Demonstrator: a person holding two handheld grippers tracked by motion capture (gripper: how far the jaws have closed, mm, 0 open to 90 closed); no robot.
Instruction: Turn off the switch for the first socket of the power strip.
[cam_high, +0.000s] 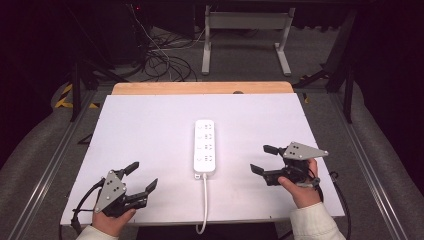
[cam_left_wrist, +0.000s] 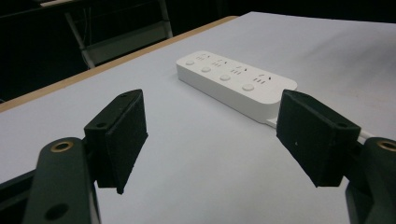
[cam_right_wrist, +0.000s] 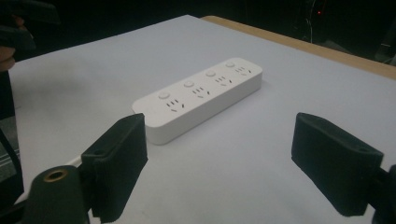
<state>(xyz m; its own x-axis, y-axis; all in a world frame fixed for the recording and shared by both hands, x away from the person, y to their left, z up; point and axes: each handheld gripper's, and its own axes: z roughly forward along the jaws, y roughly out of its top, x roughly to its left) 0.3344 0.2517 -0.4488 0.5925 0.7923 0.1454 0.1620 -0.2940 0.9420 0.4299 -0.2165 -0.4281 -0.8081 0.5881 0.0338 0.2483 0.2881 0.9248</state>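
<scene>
White power strip (cam_right_wrist: 198, 99) on white table (cam_right_wrist: 280, 154), right gripper (cam_right_wrist: 233, 172) jaws wide apart, empty

White table top (cam_high: 150, 145) with a bare wooden strip (cam_high: 200, 88) along the far edge. Near the middle, lying flat, a white four-socket power strip (cam_high: 205, 147); white cord (cam_high: 204, 200) running off the near edge.

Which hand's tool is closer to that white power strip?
Right, slightly. The right tool sits level with the power strip's near end, just off its side. The left tool is farther off, below and to the other side.
</scene>
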